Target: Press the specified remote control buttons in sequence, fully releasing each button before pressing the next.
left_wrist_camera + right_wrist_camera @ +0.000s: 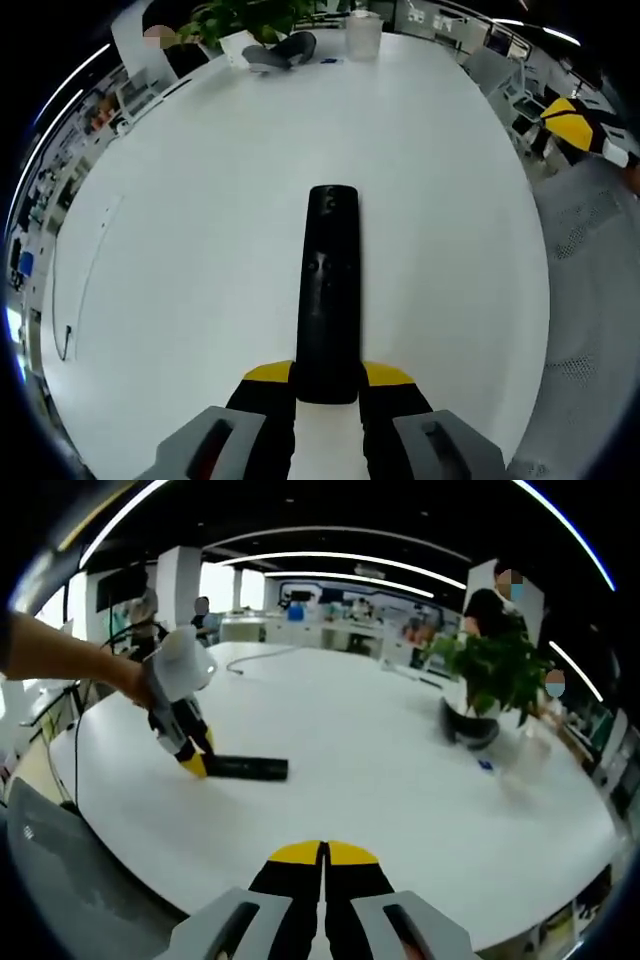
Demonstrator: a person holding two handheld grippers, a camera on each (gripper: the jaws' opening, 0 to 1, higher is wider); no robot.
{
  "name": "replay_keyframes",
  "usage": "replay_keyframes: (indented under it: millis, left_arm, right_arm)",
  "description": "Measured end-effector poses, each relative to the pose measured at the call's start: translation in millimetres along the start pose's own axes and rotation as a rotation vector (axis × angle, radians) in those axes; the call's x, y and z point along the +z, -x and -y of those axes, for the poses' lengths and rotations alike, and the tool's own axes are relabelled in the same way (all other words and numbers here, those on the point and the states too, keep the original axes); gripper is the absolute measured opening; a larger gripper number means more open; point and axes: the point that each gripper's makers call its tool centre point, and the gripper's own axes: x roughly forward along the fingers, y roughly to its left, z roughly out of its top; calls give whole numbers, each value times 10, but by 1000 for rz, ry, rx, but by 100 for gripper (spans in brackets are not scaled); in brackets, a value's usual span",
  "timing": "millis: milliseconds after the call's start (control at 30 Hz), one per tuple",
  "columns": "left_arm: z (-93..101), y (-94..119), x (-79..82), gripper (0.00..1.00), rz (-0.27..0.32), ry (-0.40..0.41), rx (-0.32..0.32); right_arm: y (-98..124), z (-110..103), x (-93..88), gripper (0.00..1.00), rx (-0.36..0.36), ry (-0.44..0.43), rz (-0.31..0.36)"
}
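Left claw [327, 385]: clenched on the near end of the remote control [329, 290]
Right claw [323, 858]: jaws pressed together, holding nothing
Remote control: lying flat on the white surface [200, 220]
Potted plant [490, 685]: well apart from the remote

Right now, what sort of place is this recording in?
Probably an open-plan office: a large white table with a potted plant, rows of desks behind, and long ceiling light strips.

Both views are bright and evenly lit. Long ceiling light strips [330, 560] arc overhead, far above the fingers. The white worktop [200, 250] ahead of the fingers looks washed out, with only faint, soft shadows. Fisheye distortion bends the edges, where detail blurs; the right gripper view is slightly soft overall.
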Motion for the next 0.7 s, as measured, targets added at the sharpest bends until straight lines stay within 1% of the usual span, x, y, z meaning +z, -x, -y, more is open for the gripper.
replay_keyframes:
  millis: [167, 300, 633, 700]
  left_arm:
    - [145, 17, -47, 23, 2, 15, 4]
    - [265, 27, -82, 23, 15, 23, 9]
    - [539, 48, -135, 23, 13, 32, 10]
    - [593, 53, -142, 23, 12, 34, 12]
  right_arm:
    - [4, -10, 14, 0, 8, 3, 9]
    - [11, -21, 38, 0, 16, 0, 21]
    - [21, -41, 82, 0, 34, -5, 46]
    - [27, -18, 98, 0, 33, -15, 54]
